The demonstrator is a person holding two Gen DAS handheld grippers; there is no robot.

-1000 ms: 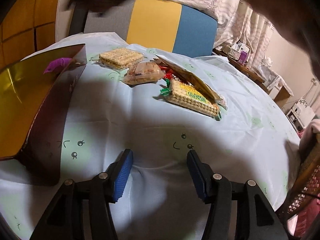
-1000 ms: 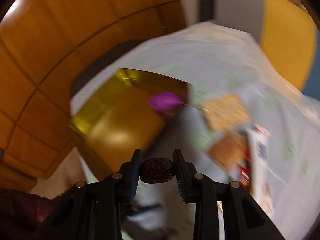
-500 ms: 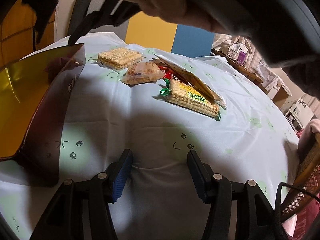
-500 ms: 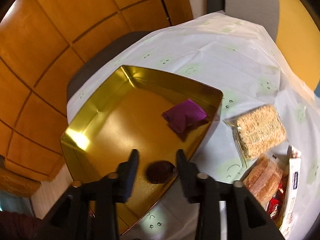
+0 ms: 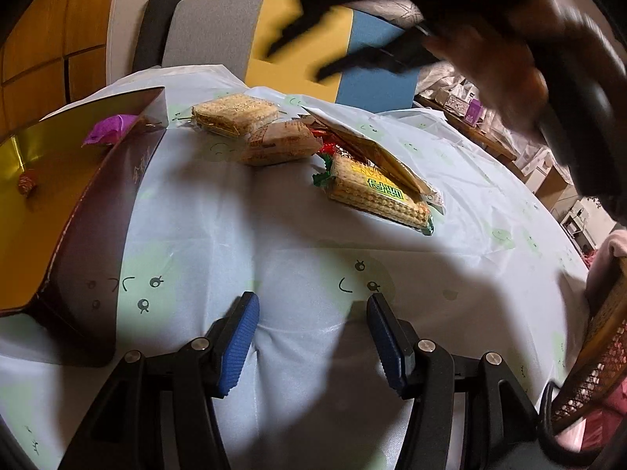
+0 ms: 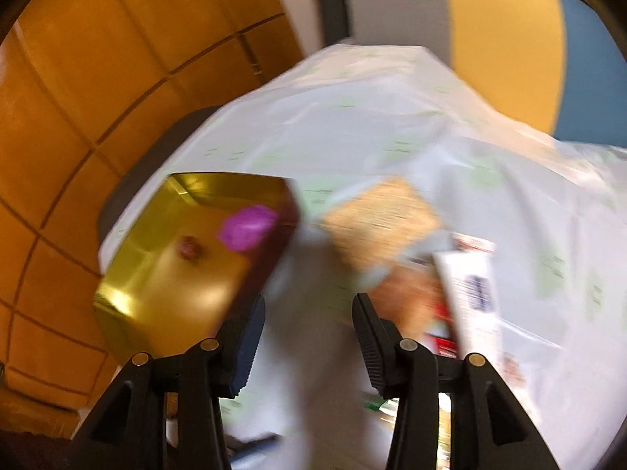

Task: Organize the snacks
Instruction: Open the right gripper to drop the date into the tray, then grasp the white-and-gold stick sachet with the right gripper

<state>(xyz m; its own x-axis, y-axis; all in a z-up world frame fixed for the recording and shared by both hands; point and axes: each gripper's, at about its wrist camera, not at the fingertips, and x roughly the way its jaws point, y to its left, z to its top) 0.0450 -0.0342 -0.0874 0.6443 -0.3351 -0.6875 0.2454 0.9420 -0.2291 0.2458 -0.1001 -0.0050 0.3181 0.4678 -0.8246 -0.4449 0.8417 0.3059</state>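
A gold tin stands at the table's left, also seen as the tin in the right wrist view. Inside it lie a purple packet and a small round brown candy. Three cracker packs lie further back on the cloth. My left gripper rests open just above the cloth, with nothing between its fingers. My right gripper is open and empty, to the right of the tin, near a cracker pack; this view is blurred.
A person's hand crosses the top of the left wrist view. A wicker basket stands at the right edge. A grey, yellow and blue chair sits behind the table. A white flat pack lies beside the red sweets.
My right gripper opened and dropped the brown candy into the gold tin, then swung right toward the crackers. The left gripper has kept still.
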